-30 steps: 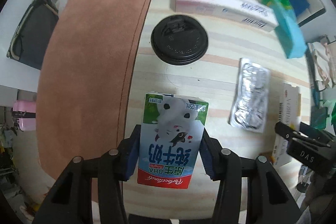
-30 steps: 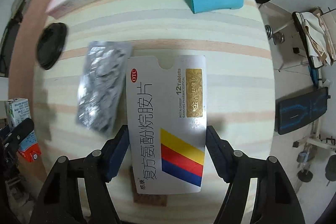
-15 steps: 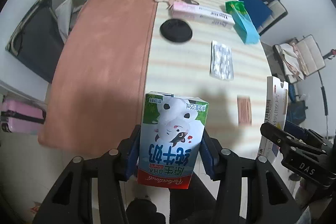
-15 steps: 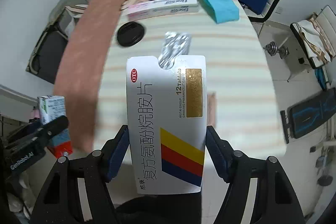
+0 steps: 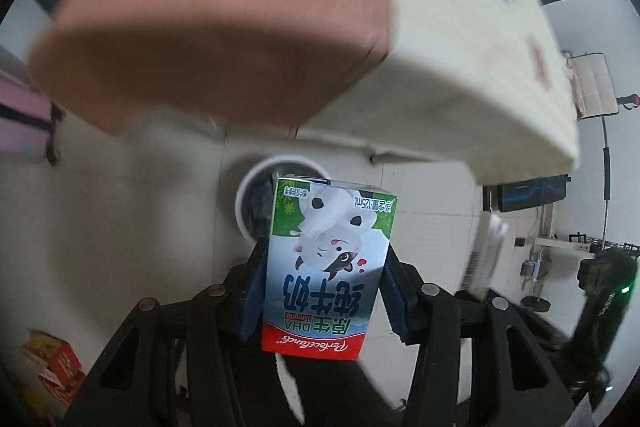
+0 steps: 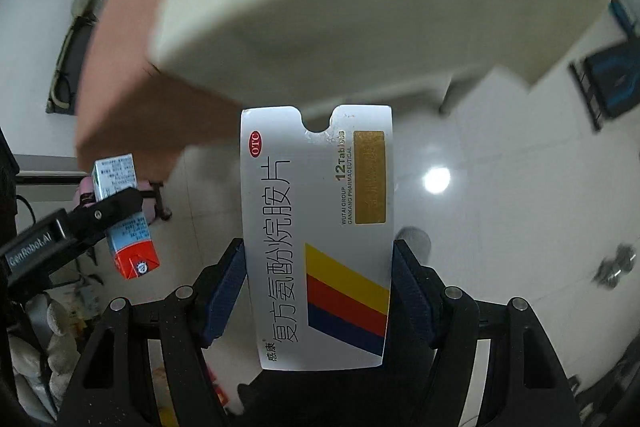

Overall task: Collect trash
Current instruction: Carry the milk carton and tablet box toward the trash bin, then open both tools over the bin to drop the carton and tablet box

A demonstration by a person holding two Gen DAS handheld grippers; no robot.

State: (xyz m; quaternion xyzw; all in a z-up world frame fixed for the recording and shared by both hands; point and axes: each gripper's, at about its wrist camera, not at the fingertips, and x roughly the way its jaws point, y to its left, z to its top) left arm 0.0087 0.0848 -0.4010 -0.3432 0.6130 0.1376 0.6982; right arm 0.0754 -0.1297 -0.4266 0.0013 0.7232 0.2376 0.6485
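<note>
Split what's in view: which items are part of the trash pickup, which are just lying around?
In the job:
- milk carton, clamped in left hand-held gripper
- medicine box, clamped in right hand-held gripper
- white bin on the floor, behind the carton

Lying about:
- table with brown cloth
- pink case
- dumbbell

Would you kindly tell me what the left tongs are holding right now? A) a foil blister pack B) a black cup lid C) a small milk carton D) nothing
C: the left tongs are clamped on both sides of the small milk carton, held above a white bin on the floor.
</note>
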